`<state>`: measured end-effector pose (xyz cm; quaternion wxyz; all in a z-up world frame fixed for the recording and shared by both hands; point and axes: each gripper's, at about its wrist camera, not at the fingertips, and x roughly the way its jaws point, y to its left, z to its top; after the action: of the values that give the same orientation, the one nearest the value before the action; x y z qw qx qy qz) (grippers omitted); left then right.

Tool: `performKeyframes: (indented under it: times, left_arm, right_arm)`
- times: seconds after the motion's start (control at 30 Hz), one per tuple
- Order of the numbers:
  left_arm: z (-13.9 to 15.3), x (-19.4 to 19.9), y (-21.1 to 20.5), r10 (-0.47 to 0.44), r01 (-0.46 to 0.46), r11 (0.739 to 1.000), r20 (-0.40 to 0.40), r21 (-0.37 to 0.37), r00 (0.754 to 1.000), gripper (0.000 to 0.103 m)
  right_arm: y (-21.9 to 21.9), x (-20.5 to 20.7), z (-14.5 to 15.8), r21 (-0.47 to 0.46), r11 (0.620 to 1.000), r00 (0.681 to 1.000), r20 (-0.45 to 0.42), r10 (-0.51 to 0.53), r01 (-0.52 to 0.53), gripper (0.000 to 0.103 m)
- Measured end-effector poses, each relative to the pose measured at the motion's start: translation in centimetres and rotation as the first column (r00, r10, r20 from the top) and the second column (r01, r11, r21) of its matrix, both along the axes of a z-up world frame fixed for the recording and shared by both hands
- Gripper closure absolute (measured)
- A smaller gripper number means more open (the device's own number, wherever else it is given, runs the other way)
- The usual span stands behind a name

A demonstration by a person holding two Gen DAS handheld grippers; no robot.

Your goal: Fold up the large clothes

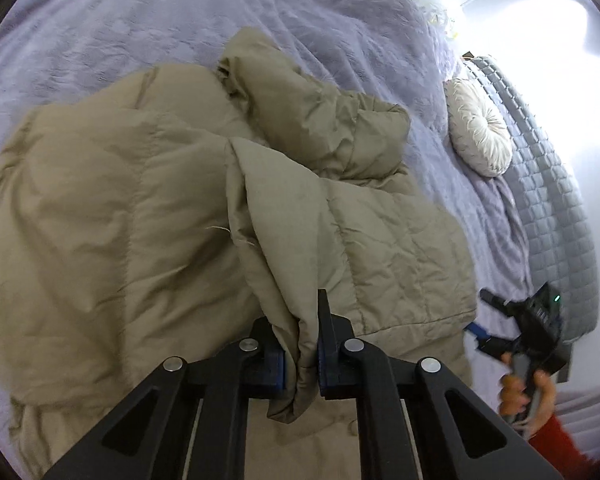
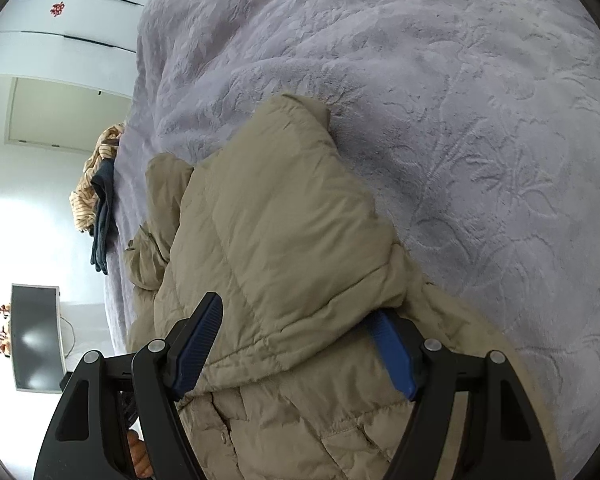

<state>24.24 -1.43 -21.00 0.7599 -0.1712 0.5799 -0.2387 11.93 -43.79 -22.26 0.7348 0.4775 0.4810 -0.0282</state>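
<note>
Across the middle and lower left of the left wrist view lies the coat, a khaki quilted puffer spread in a loose heap on a lilac bedspread. At the bottom centre the left gripper has its jaws drawn narrow on a hanging fold of the coat's edge, the blue pads pinching the fabric between them. At the lower right of that view a hand in a red sleeve carries the right gripper, just off the coat's hem.

From the right wrist view, the right gripper stands with jaws wide, one blue pad on each side of a puffed panel of the coat; the pads do not look to be pressing on it.

The coat looks light for its bulk, soft and springy, with a smooth shell that is probably slippery. A pinch on a padded panel would likely squash down and slide, so the better holds are the stitched seams, the hem or the front edge, where the fabric is thin and doubled. Lifted from one point it should sag and fold over itself, so two holds well apart along one edge would keep it flat. Air trapped in the filling may push a fold open again unless it is pressed down.

A round cream cushion sits at the right of the left wrist view, well clear.
</note>
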Motion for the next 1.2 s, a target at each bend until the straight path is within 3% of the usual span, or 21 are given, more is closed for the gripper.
performKeyframes:
  times: [0.07, 0.13, 0.23, 0.33, 0.57, 0.63, 0.67, 0.73, 0.83, 0.9, 0.97, 1.03, 1.1, 1.17, 1.2]
  left_arm:
    - [-0.4, -0.2, 0.2, 0.001, -0.001, 1.000, 0.005, 0.025, 1.000, 0.091]
    - [-1.2, 0.1, 0.4, -0.001, 0.001, 0.998, -0.002, 0.060, 1.000, 0.091]
    - [-1.6, 0.3, 0.9, 0.008, -0.008, 0.997, -0.007, 0.079, 1.000, 0.090]
    - [-1.4, -0.1, 1.7, 0.018, -0.017, 0.995, -0.005, 0.094, 1.000, 0.090]
    - [1.0, -1.0, 3.9, 0.043, -0.057, 0.972, 0.063, 0.230, 0.997, 0.090]
    - [1.9, -1.3, 4.6, 0.057, -0.075, 0.969, 0.080, 0.236, 0.995, 0.090]
    - [2.5, -1.4, 4.8, 0.060, -0.080, 0.969, 0.091, 0.236, 0.994, 0.090]
    - [3.7, -1.5, 4.7, 0.058, -0.083, 0.970, 0.116, 0.229, 0.992, 0.090]
    - [5.0, -1.2, 3.6, 0.049, -0.075, 0.977, 0.135, 0.198, 0.990, 0.090]
    - [5.6, -0.5, 2.1, 0.028, -0.055, 0.981, 0.143, 0.186, 0.989, 0.090]
    - [5.6, 0.3, 0.1, -0.004, -0.032, 0.976, 0.160, 0.218, 0.987, 0.090]
    - [5.2, 1.0, -1.4, -0.017, -0.023, 0.970, 0.162, 0.243, 0.987, 0.090]
    - [4.3, 1.6, -2.3, -0.009, -0.032, 0.967, 0.159, 0.254, 0.987, 0.090]
    - [3.0, 2.0, -2.7, -0.008, -0.043, 0.950, 0.161, 0.309, 0.987, 0.090]
    - [2.4, 2.1, -2.7, -0.009, -0.045, 0.942, 0.160, 0.332, 0.987, 0.090]
  right_arm:
    - [0.1, 0.5, 0.1, -0.013, 1.000, 1.000, 0.008, 0.013, -0.013, 0.031]
    - [0.5, 1.2, 0.3, -0.070, 0.997, 0.999, -0.014, 0.035, -0.036, 0.073]
    - [0.7, 2.1, -0.5, -0.111, 0.993, 0.998, -0.050, 0.027, -0.033, 0.082]
    - [0.5, 2.2, -1.8, -0.111, 0.994, 0.997, -0.081, 0.016, -0.025, 0.082]
    - [-0.1, 1.1, -1.2, -0.062, 0.997, 0.997, -0.072, 0.038, -0.043, 0.078]
    - [-0.2, 0.3, 0.0, -0.059, 0.997, 0.997, -0.052, 0.052, -0.056, 0.054]
    - [-0.2, -0.2, 0.7, -0.061, 0.996, 0.998, -0.033, 0.059, -0.061, 0.049]
    - [0.1, -1.7, 2.9, -0.099, 0.993, 0.997, 0.028, 0.072, -0.069, 0.047]
    - [0.2, -3.2, 6.5, -0.235, 0.970, 0.986, 0.139, 0.088, -0.054, 0.047]
    - [-0.8, -2.4, 7.6, -0.299, 0.954, 0.986, 0.151, 0.064, -0.017, 0.047]
    - [-2.8, -0.8, 6.5, -0.240, 0.970, 0.991, 0.131, 0.002, 0.030, 0.047]
    - [-5.0, 1.3, 4.0, -0.099, 0.992, 0.992, 0.103, -0.073, 0.083, 0.047]
    - [-5.9, 2.9, 1.7, -0.024, 0.994, 0.992, 0.056, -0.109, 0.111, 0.047]
    - [-5.3, 4.5, 0.8, 0.002, 0.997, 0.995, 0.062, -0.075, 0.075, 0.051]
    - [-4.6, 5.2, 0.8, -0.015, 0.999, 0.996, 0.076, -0.036, 0.038, 0.060]
